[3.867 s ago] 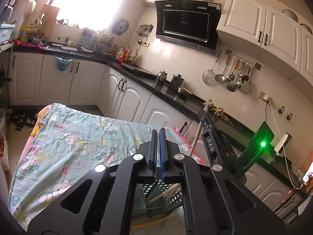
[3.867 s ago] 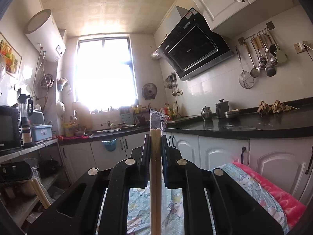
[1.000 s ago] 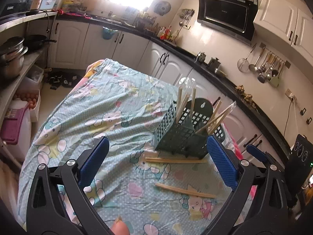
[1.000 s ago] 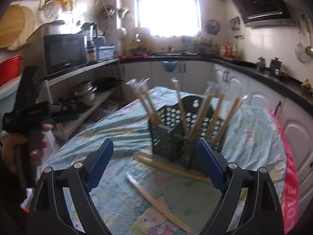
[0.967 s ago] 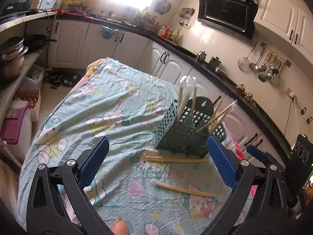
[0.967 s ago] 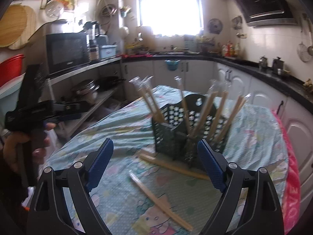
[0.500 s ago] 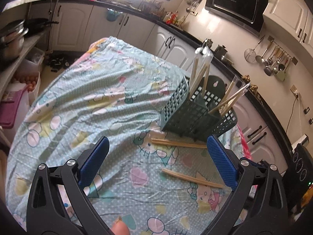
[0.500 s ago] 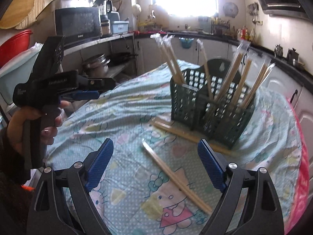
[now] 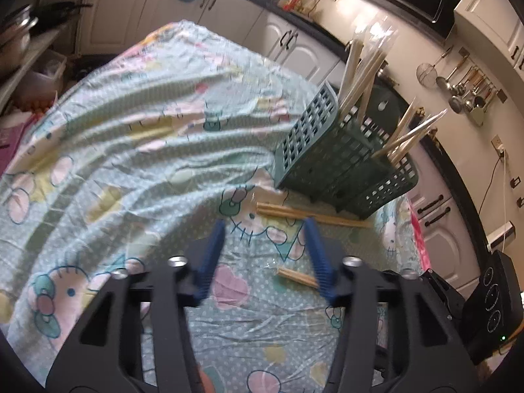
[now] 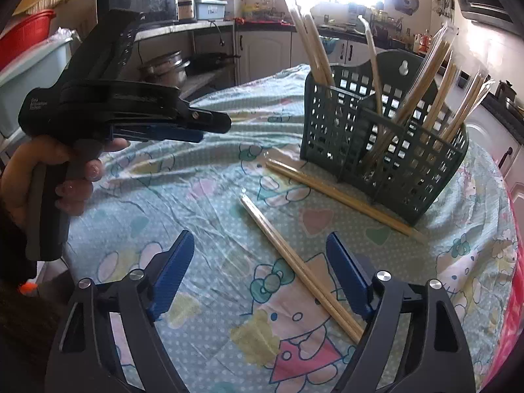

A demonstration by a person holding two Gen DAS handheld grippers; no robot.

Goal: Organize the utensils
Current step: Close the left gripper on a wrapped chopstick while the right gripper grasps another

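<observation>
A dark green mesh utensil basket (image 10: 386, 150) stands on the table with several wrapped chopstick pairs upright in it; it also shows in the left wrist view (image 9: 340, 160). One wrapped pair (image 10: 337, 193) lies against the basket's foot, also seen from the left (image 9: 311, 214). A second pair (image 10: 294, 258) lies nearer, its end between my right fingers; the left view shows it too (image 9: 296, 276). My right gripper (image 10: 258, 275) is open and empty above this pair. My left gripper (image 9: 265, 255) is partly open and empty, pointing at the pairs; it shows at the left of the right wrist view (image 10: 170, 124).
The table wears a light blue cartoon-print cloth (image 9: 131, 137) with a pink edge (image 10: 511, 327). Kitchen counters and white cabinets (image 9: 294, 42) run behind. A shelf with pots (image 10: 170, 62) stands left of the table. A black induction cooker (image 9: 491, 301) sits at the right.
Both grippers have moved down and closer to the table and the loose chopsticks. The left jaws have narrowed from wide open. The right gripper now straddles the nearer pair.
</observation>
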